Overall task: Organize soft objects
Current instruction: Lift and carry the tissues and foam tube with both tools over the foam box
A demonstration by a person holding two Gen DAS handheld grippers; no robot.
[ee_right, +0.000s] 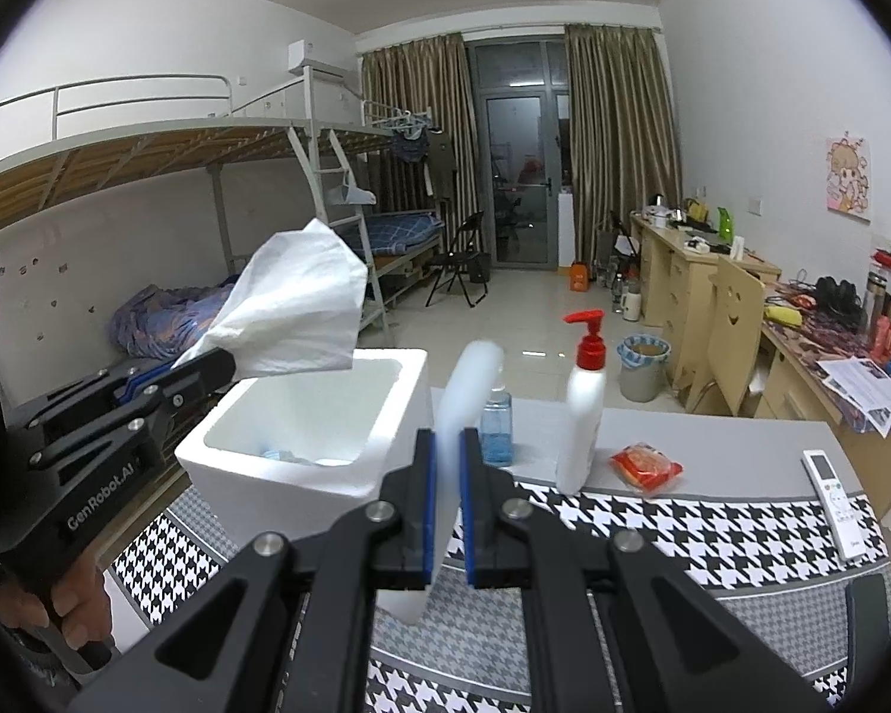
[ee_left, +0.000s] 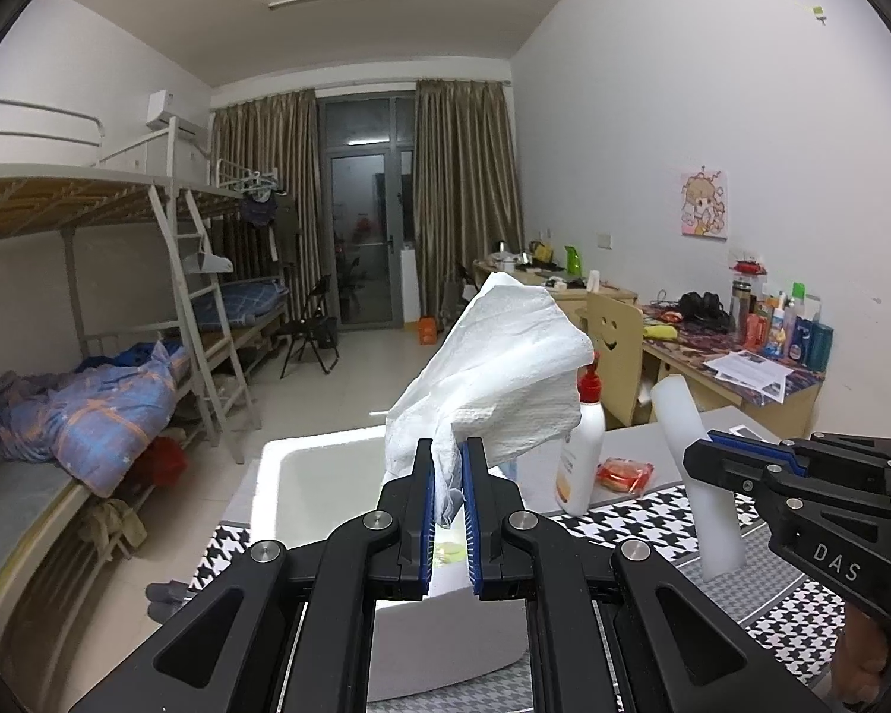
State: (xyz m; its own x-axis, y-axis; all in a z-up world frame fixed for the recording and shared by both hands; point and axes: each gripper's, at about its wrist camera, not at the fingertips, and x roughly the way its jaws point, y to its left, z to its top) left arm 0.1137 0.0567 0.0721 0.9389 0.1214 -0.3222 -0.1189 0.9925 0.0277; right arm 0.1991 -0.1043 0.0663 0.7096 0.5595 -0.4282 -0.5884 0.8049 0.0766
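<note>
My left gripper (ee_left: 448, 475) is shut on a crumpled white paper towel (ee_left: 499, 368) and holds it above the open white foam box (ee_left: 303, 475). It also shows in the right wrist view (ee_right: 205, 359) with the towel (ee_right: 297, 309) over the box (ee_right: 291, 475). My right gripper (ee_right: 446, 463) is shut on a white foam strip (ee_right: 463, 392) that stands upright between the blue pads, right of the box. In the left wrist view this gripper (ee_left: 698, 457) holds the strip (ee_left: 695, 457) at the right. Something pale blue lies inside the box.
A white pump bottle with a red top (ee_right: 582, 410), a small blue bottle (ee_right: 496, 425), a red snack packet (ee_right: 644, 466) and a white remote (ee_right: 831, 493) lie on the houndstooth-clothed table (ee_right: 683, 529). Bunk beds stand left, cluttered desks right.
</note>
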